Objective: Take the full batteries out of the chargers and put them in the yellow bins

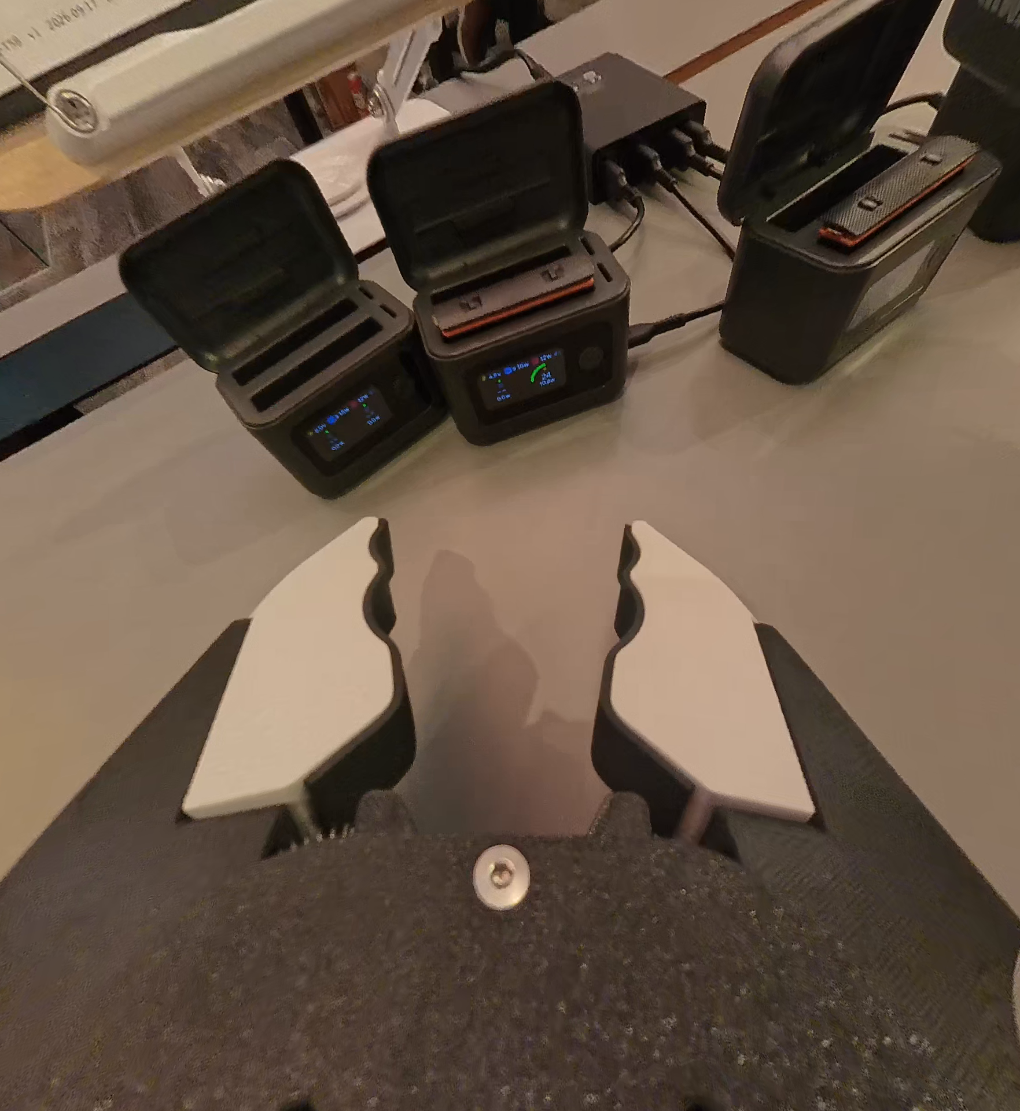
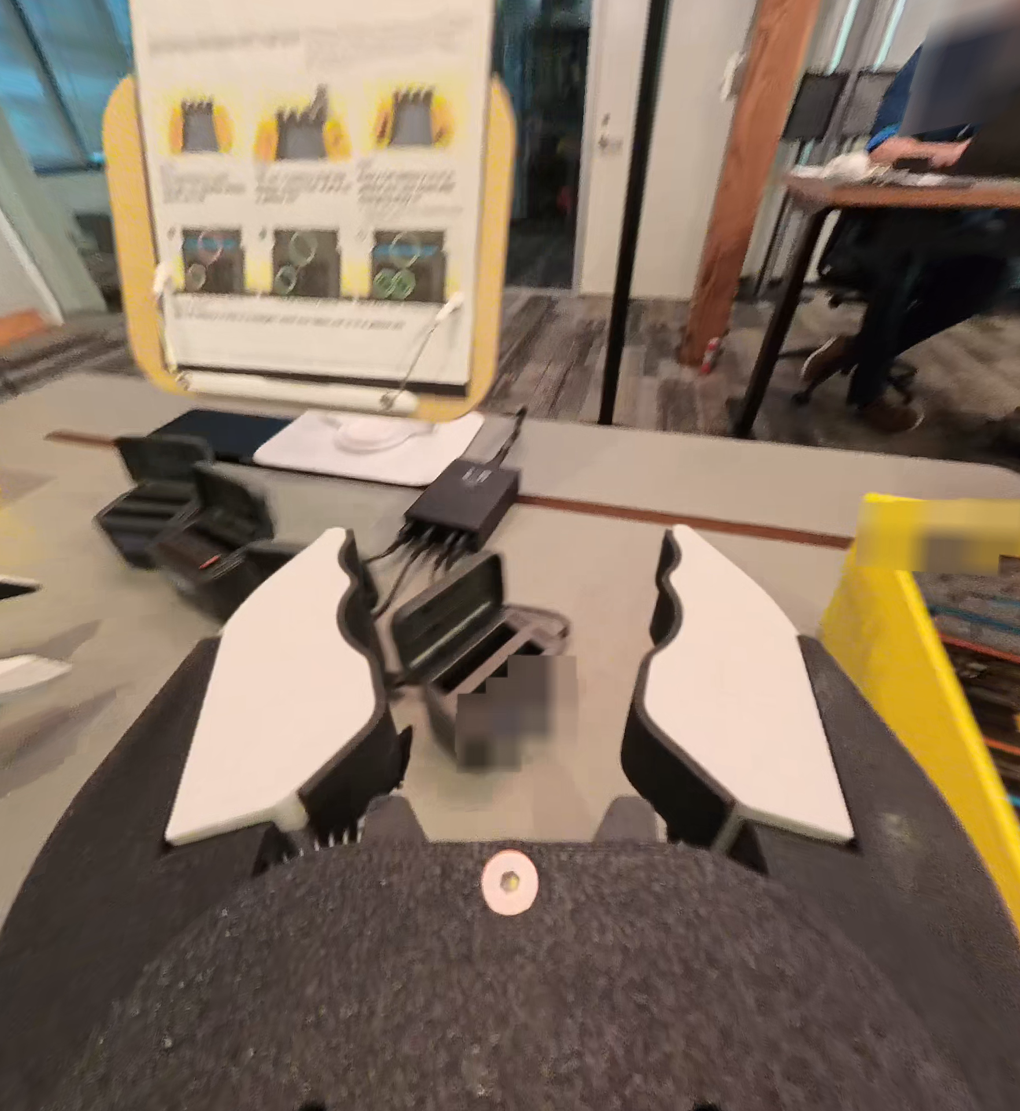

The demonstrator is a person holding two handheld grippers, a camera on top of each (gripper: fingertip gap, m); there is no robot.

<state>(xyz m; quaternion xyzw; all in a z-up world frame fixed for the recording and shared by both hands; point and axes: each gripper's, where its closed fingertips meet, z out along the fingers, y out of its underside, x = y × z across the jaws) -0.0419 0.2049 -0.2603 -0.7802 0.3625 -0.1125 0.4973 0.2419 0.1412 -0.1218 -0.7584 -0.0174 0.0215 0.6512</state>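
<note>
3 black chargers stand w/ lids open on the grey table (image 1: 796,541). The left charger (image 1: 339,385) has 2 bare slots and a lit screen; the middle charger (image 1: 531,355), touching or just beside it, holds a battery (image 1: 513,300) w/ an orange edge sticking up from a slot, screen lit. The right charger (image 1: 856,264), set apart, holds another orange-edged battery (image 1: 898,192). Cables run from them to a black power hub (image 1: 645,120) behind. The left gripper (image 1: 504,529) hovers over bare table in front of the chargers, jaws apart, nothing between. The right gripper (image 2: 507,541) is also spread and empty, above the right charger. A yellow bin (image 2: 916,661) sits at far right, batteries stacked inside.
</note>
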